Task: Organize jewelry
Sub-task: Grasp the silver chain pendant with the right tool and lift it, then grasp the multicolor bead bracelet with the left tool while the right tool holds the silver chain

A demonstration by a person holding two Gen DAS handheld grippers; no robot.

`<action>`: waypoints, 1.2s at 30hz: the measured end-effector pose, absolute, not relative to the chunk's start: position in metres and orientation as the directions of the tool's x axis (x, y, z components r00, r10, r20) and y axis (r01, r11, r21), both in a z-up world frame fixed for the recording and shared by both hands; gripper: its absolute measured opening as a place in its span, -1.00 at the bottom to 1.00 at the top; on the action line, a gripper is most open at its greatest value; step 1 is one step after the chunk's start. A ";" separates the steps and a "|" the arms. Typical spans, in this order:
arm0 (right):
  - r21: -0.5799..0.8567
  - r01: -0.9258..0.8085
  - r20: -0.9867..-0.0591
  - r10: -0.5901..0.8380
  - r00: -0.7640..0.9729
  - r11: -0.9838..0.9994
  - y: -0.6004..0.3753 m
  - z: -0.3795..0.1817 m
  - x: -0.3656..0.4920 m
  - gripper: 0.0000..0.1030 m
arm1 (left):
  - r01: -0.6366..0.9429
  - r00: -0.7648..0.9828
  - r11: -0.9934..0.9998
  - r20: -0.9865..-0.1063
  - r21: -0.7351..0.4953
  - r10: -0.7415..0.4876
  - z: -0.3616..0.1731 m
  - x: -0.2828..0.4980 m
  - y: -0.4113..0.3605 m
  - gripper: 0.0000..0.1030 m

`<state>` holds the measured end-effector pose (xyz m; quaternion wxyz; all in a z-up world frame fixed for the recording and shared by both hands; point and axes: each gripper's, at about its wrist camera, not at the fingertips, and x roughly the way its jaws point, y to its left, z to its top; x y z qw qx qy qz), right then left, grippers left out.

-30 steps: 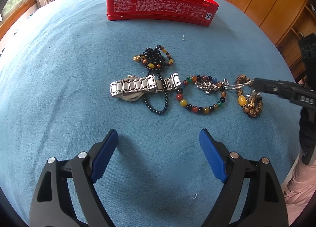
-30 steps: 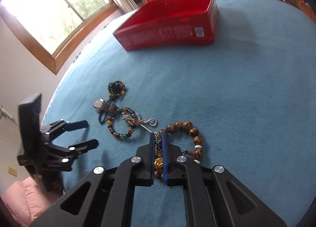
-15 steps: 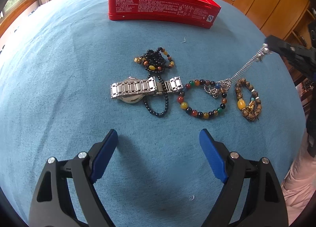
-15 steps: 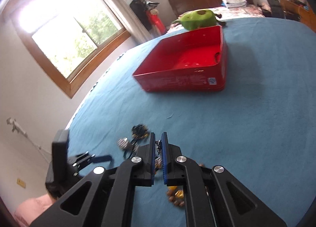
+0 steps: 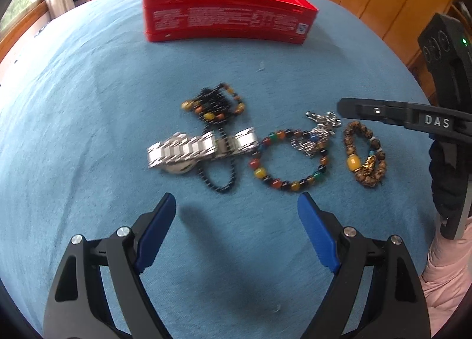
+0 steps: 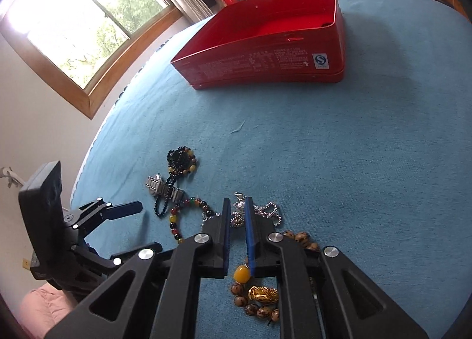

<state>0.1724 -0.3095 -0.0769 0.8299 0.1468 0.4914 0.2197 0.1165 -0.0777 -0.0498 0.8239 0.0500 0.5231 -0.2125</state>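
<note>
Broadly, a blue cover (image 5: 88, 132) carries everything, and the open red box (image 6: 265, 67) sits at the upper middle of the right wrist view, well apart from the jewelry near the bottom of that frame. The left tool (image 5: 236, 200) hovers with its jaws spread wide and nothing between them, low in its own frame. The silver watch (image 5: 188, 150) and the black bead strand (image 5: 212, 105) lie above it. The right tool (image 6: 237, 201) is the nearer one to the piece that matters. Its jaws have just been opening a little and stand a narrow gap apart. The silver chain (image 6: 267, 210) is bunched on the cover right at their tips, links showing in the gap but apparently not pinched. The chain's heap spreads to the right of the tips and partly overlaps the coloured bead bracelet (image 5: 290, 161). The brown bead bracelet (image 5: 365, 159) lies just beside it, under the tool's body. Any re-grasp probably means closing straight down at the tips, then carrying up-frame to the box.
</note>
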 end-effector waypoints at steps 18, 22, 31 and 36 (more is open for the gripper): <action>0.505 -0.190 -0.745 0.536 0.397 0.842 -0.320 -0.088 0.180 -0.75 | 0.545 0.222 0.818 -0.910 -0.182 -0.350 -0.052 0.140 -0.143 0.20; 0.507 -0.182 -0.748 0.535 0.393 0.843 -0.321 -0.089 0.181 -0.75 | 0.565 0.207 0.807 -0.917 -0.171 -0.340 -0.057 0.132 -0.147 0.21; 0.510 -0.171 -0.751 0.534 0.389 0.843 -0.323 -0.092 0.182 -0.75 | 0.575 0.260 0.813 -0.922 -0.091 -0.288 -0.056 0.120 -0.138 -0.36; 0.511 -0.171 -0.751 0.535 0.389 0.842 -0.321 -0.091 0.182 -0.75 | 0.551 0.273 0.828 -0.915 -0.104 -0.297 -0.053 0.122 -0.121 -0.83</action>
